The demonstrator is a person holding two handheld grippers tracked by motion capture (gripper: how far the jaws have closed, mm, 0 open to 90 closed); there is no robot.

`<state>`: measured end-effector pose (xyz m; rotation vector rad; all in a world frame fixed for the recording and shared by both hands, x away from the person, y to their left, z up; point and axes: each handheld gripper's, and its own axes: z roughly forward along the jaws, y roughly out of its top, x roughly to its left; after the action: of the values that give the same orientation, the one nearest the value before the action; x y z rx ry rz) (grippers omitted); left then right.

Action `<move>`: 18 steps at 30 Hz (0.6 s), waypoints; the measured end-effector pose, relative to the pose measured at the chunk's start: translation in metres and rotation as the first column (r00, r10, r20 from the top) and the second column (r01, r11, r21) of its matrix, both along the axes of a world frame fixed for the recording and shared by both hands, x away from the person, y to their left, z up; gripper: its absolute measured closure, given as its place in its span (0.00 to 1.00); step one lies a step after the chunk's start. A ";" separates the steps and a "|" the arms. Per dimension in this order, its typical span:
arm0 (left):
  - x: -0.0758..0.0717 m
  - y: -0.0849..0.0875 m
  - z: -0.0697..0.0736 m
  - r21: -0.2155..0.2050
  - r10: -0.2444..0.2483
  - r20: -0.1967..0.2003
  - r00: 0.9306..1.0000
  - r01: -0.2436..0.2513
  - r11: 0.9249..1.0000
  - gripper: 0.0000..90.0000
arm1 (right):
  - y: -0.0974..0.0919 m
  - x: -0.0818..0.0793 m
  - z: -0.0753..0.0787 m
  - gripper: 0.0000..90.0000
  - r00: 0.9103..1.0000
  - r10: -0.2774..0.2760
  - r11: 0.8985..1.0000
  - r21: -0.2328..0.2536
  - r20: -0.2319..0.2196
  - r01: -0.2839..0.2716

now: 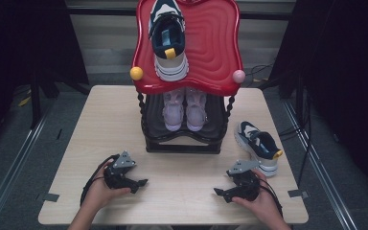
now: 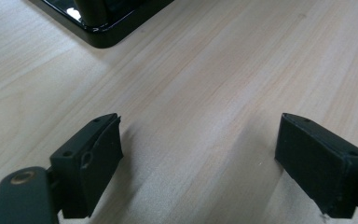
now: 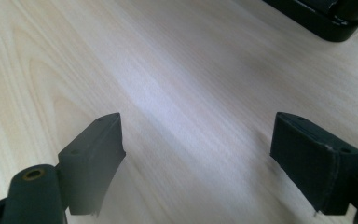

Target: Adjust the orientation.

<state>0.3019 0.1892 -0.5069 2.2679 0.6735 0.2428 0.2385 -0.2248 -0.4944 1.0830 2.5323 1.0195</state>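
My left gripper (image 1: 139,183) lies low over the wooden table (image 1: 182,167) at the front left, held in a hand. Its jaws stand open with nothing between them, and in the left gripper view (image 2: 198,140) bare wood shows in the gap. My right gripper (image 1: 220,192) rests at the front right, also open and empty (image 3: 198,137). A navy and white sneaker (image 1: 259,146) lies on the table just beyond the right gripper. Its mate (image 1: 168,38) stands on the red top shelf (image 1: 211,48) of a shoe rack.
A pair of pink shoes (image 1: 184,109) sits on the rack's black lower shelf. The rack's black base (image 1: 182,146) (image 2: 98,30) (image 3: 321,21) stands mid-table, ahead of both grippers. Yellow (image 1: 136,73) and pink (image 1: 238,76) knobs mark the top shelf's front corners. Cables trail from both grippers.
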 end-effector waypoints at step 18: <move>0.001 0.001 -0.002 -0.009 -0.012 0.009 1.000 0.013 1.000 0.12 | -0.034 -0.019 0.014 0.20 1.000 -0.020 1.000 -0.010 -0.017 0.020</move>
<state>0.3024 0.1899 -0.5086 2.2604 0.6541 0.2438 0.2197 -0.2588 -0.4806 1.1164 2.5320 0.9959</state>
